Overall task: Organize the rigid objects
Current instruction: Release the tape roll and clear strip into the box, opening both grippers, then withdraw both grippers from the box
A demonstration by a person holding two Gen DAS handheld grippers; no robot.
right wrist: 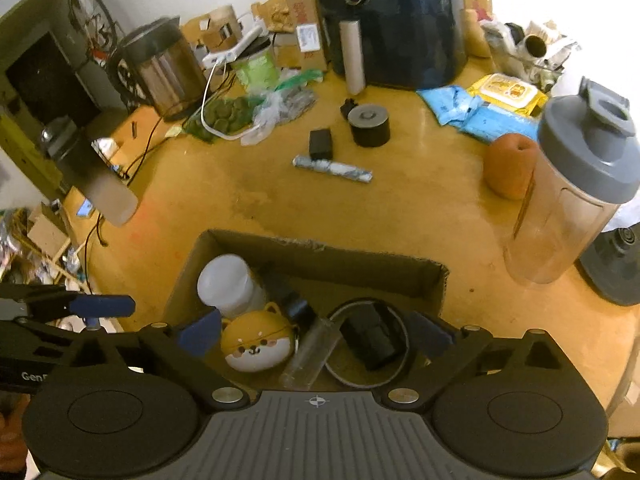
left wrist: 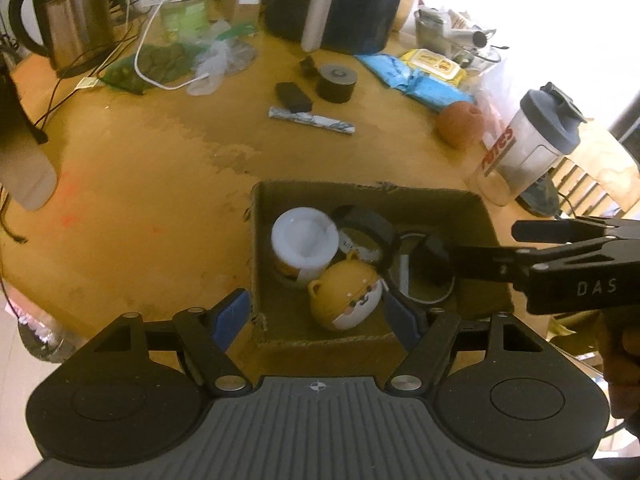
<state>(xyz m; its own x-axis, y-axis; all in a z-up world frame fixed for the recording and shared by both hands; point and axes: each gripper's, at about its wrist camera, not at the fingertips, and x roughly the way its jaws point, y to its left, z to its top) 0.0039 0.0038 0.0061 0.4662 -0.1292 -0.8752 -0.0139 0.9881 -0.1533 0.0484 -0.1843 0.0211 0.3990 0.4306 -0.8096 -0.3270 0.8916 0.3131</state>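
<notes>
An open cardboard box (left wrist: pixel 256 240) stands on the yellow table. It holds a white jar (left wrist: pixel 304 240), a yellow dog-face case (left wrist: pixel 348 300), a black tape roll (left wrist: pixel 368 224) and a black block (right wrist: pixel 372 336) lying inside a ring. A clear tube (right wrist: pixel 310 354) lies beside the block. My left gripper (left wrist: pixel 316 318) is open and straddles the box's near left corner, one finger outside the wall. My right gripper (right wrist: pixel 315 335) is wide open above the box's contents and holds nothing. On the table beyond lie a black cylinder (left wrist: pixel 337 82), a small black block (left wrist: pixel 293 98) and a wrapped stick (left wrist: pixel 312 120).
A shaker bottle (right wrist: pixel 572 192) and an orange ball (right wrist: pixel 510 164) stand right of the box. Behind are a dark air fryer (right wrist: pixel 392 20), a steel kettle (right wrist: pixel 164 68), blue pouches (right wrist: pixel 468 112), a wipes pack (right wrist: pixel 508 92), plastic bags and cables. A frosted cup (left wrist: pixel 24 176) is at the left.
</notes>
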